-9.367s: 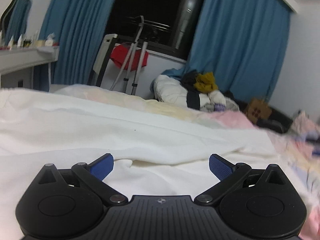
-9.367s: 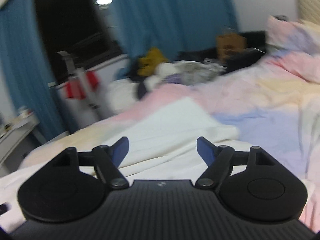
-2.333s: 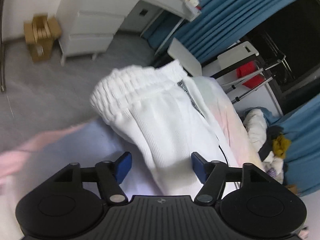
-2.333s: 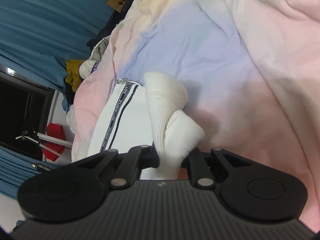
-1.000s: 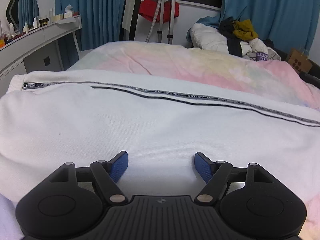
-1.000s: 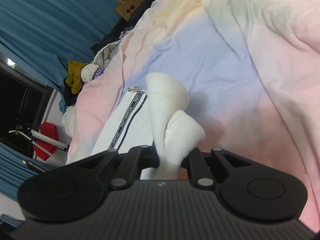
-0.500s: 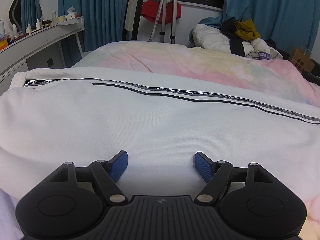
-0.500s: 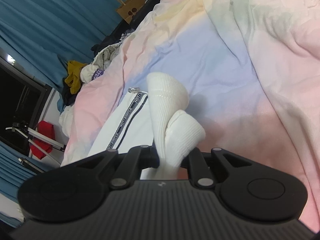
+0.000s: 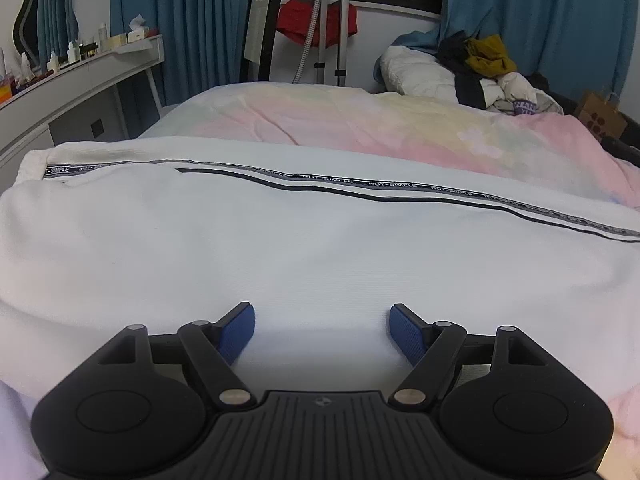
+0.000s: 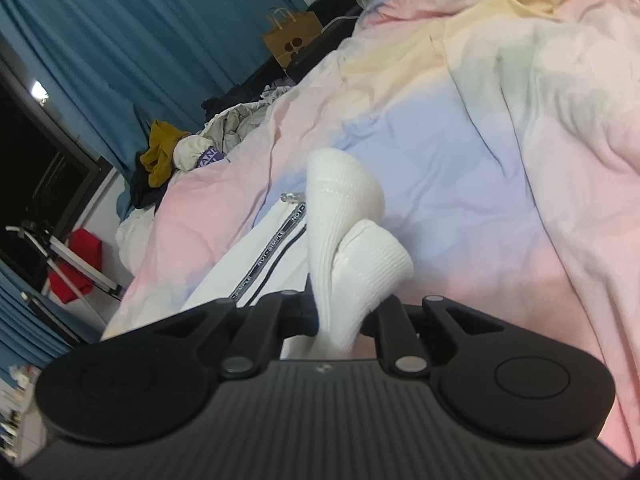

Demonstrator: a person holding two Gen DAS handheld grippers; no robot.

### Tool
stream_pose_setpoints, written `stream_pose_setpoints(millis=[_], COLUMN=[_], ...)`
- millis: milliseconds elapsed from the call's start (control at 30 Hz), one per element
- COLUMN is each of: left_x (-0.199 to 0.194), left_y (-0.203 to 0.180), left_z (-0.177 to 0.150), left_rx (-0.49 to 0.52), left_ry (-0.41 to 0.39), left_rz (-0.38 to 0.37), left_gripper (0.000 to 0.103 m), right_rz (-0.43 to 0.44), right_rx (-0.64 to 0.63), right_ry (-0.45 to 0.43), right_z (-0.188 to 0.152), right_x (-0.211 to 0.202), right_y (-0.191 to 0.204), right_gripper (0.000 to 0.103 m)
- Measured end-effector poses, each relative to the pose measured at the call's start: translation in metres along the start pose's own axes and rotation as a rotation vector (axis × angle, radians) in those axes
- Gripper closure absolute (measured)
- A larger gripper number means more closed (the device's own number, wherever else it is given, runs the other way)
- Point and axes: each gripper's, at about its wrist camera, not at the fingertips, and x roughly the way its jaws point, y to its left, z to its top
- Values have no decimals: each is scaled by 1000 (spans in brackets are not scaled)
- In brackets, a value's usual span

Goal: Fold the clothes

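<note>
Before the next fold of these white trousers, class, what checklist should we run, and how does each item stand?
1. Right gripper holds the ribbed cuffs: ok, jaws shut on them.
2. Left gripper free: ok, jaws open over the fabric.
3. White trousers lie flat on the pastel duvet: ok, few wrinkles.
4. Side stripe runs straight: ok.
5. Both cuffs aligned: cannot tell.

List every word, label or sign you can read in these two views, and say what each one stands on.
"NOT-SIMPLE", repeated along the dark side tape of the white trousers, also on the tape in the right wrist view.
"WAN", cut off, on a purple patch in the clothes pile.
Bottles on the desk: labels too small to read.
</note>
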Motion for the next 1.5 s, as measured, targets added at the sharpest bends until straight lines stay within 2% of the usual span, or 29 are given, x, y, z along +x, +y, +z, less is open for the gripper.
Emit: stream_pose_setpoints(millis=[500,600,733,933,1000,1100,1200,1300,1400,1433,1500], left_x=[3,4,2,-1,-4,-12,-19,-25,-28,-28,-28], left_y=[-3,-1,-1,2,5,16,28,38,48,51,51], left_z=[0,2,4,9,11,16,20,21,22,22,21], left_rx=[19,13,-3,-13,-29,-84,-142,-177,-213,-226,-242], left_ry=[10,17,21,14,9,-22,-47,-68,-71,-69,-68], left_rz=[-15,-19,-32,-56,-60,-55,-51,-38,-45,-50,-59], left_gripper=[25,24,24,25,25,25,25,25,25,25,25], right_rz=[-37,-42,6,175,250,364,444,491,506,500,464], right_rx=[-114,-191,-304,-535,-665,-875,-1088,-1276,-1463,-1515,-1590], right_ry=[-100,-133,-202,-316,-337,-357,-336,-275,-140,-96,-78], right_z=[-8,-11,-9,-25,-47,-98,-165,-238,-306,-323,-349], right_x=[-5,-10,-29,-77,-99,-127,-144,-144,-126,-120,-109], right_y=[23,38,71,156,191,237,265,265,245,238,224], right_gripper=[91,91,91,91,91,91,91,91,91,91,91])
